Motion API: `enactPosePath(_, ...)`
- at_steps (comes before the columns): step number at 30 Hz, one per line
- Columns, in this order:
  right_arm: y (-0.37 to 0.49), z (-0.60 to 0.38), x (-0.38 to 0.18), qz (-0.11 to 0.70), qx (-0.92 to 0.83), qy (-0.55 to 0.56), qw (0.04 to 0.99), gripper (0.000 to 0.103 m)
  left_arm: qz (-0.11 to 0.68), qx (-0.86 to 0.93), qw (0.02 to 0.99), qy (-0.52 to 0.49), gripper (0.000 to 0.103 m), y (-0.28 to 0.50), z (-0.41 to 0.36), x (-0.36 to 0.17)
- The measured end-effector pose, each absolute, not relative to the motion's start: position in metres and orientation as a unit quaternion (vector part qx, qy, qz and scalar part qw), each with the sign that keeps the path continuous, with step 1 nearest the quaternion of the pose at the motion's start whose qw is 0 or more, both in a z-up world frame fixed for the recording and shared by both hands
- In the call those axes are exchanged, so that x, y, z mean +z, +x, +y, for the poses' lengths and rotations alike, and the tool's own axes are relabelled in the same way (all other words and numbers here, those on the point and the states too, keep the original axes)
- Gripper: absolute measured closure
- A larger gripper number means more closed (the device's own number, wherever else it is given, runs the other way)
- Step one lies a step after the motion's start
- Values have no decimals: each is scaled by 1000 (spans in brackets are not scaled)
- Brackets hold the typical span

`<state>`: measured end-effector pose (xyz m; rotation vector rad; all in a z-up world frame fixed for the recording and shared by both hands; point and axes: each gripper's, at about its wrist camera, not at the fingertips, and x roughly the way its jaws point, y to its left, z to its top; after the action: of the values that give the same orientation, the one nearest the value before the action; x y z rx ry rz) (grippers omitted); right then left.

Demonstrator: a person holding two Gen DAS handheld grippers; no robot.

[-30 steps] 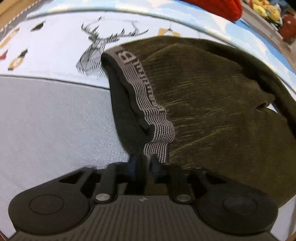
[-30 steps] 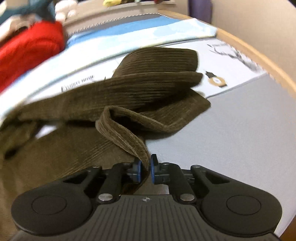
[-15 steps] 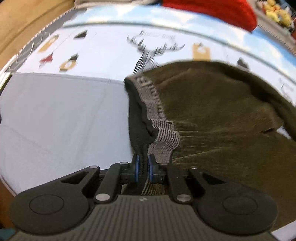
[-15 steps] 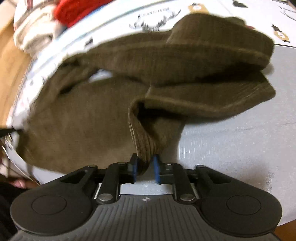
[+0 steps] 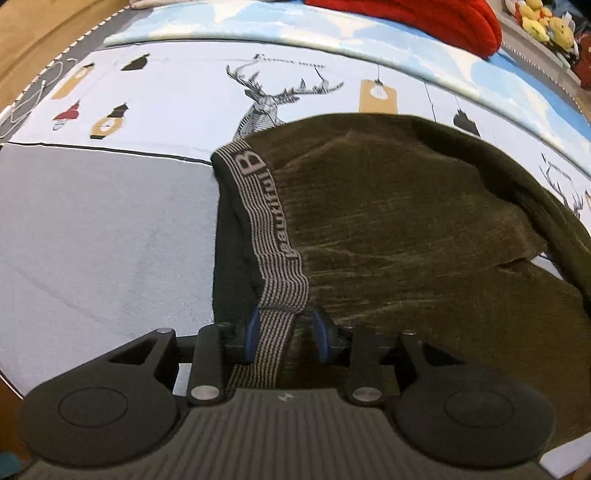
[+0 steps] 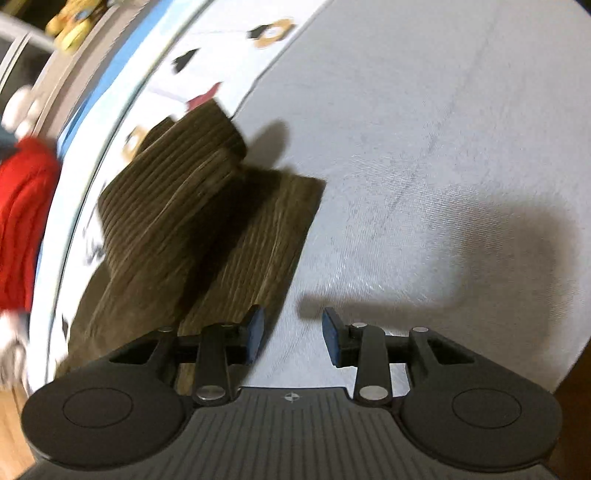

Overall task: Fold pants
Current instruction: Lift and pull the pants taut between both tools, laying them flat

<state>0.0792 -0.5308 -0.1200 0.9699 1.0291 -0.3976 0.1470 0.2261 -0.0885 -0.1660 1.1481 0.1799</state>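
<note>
Dark olive corduroy pants (image 5: pixel 406 229) lie folded on the bed, their striped grey waistband (image 5: pixel 266 206) running down toward my left gripper (image 5: pixel 286 328). Its jaws are opening; the waistband still passes loosely between the blue pads, which do not press on it. In the right wrist view the folded pant legs (image 6: pixel 192 221) lie flat at left. My right gripper (image 6: pixel 293 334) hovers just off their edge over the grey sheet, its jaws opening with nothing between them.
A grey sheet (image 6: pixel 443 147) covers the near side of the bed. A white blanket with a deer print (image 5: pixel 266 99) lies beyond the pants. A red garment (image 5: pixel 424 14) and plush toys (image 5: pixel 543 22) sit at the far edge.
Both grippers went from shut on the fabric to parted jaws. The right one let go of the pant leg, rolled, and swung off it onto the grey sheet. The left one rose slightly.
</note>
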Motion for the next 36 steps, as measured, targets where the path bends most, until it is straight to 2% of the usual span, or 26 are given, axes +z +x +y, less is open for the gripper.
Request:
enactPosePath(7,122,-511,-135,478,-194,397,759,67,544,83,832,-65,67,149,229,-89)
enactPosePath(8,127,-508,-133,473,-195,385,769,84,544,85,832,-66,67,149,231,-89)
enactPosePath(9,132,-504,-130,470,-194,368,779,91,544,86,832,-66,67,150,232,-88)
enactPosePath(11,137,-498,-122,457,-186,355,794,93,541,89,834,-66,67,150,235,-85)
enactPosePath(13,139,-490,-90,386,-144,355,839,96,540,89,834,-66,67,149,236,-84)
enactPosePath(15,126,-490,-42,269,-94,361,888,97,538,88,836,-65,67,148,237,-81)
enactPosePath(17,105,-502,-19,215,-121,351,903,97,537,87,837,-61,67,146,237,-80)
enactPosePath(19,87,-524,-25,247,-209,343,882,97,536,87,837,-59,67,143,237,-79)
enactPosePath(22,61,-559,-55,343,-319,341,815,97,536,84,838,-57,67,141,238,-78)
enactPosePath(28,7,-592,-86,411,-379,377,739,97,548,77,831,-55,67,138,244,-84)
enactPosePath(30,4,-594,-94,417,-355,390,741,95,560,73,823,-62,58,138,248,-89)
enactPosePath(31,14,-593,-97,429,-339,385,744,92,567,70,818,-69,51,138,251,-92)
enactPosePath(33,25,-594,-106,452,-326,366,745,88,581,62,807,-86,49,138,255,-101)
enactPosePath(36,29,-602,-113,465,-326,367,737,74,599,51,793,-102,42,138,255,-111)
